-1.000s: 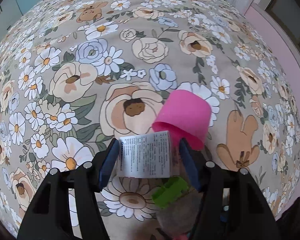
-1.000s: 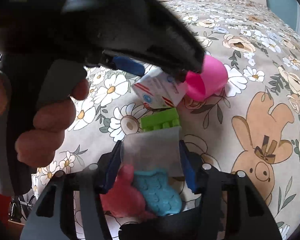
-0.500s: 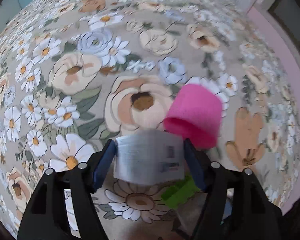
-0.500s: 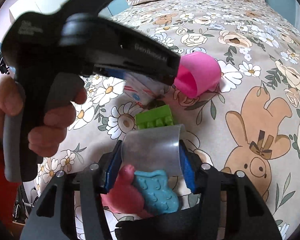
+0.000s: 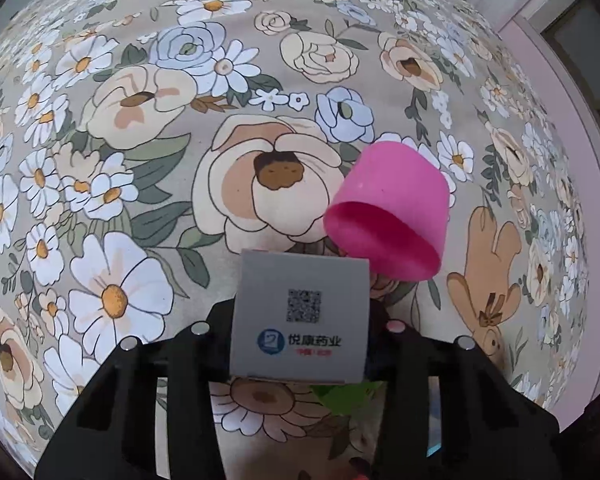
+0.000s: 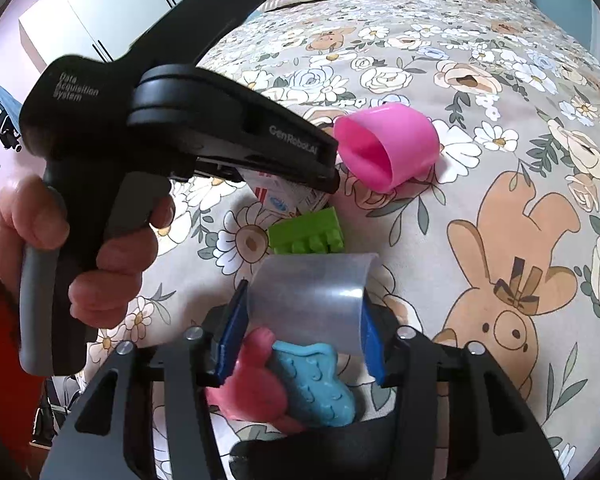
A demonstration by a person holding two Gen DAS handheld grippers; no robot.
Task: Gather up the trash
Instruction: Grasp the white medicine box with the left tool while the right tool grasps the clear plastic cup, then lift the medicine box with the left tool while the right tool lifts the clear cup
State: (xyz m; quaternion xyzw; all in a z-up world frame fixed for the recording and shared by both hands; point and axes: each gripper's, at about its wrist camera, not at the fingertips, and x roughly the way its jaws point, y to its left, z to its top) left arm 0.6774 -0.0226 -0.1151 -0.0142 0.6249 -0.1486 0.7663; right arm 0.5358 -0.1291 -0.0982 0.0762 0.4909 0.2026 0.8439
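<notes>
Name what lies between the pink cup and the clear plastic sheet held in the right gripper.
The green toy brick, lying on the bedspread; the right wrist view shows it.

On the bed [image 5: 148, 208], the cup [image 5: 392, 200] lies on its side, its mouth toward the small box [image 5: 300, 316] set between the left claw's [image 5: 300, 328] closing jaws. The toy brick [image 6: 308, 232] lies just under the box. Nearer, a clear sheet [image 6: 312, 296] sits in the right claw [image 6: 304, 320], above two soft toys [image 6: 296, 380].
</notes>
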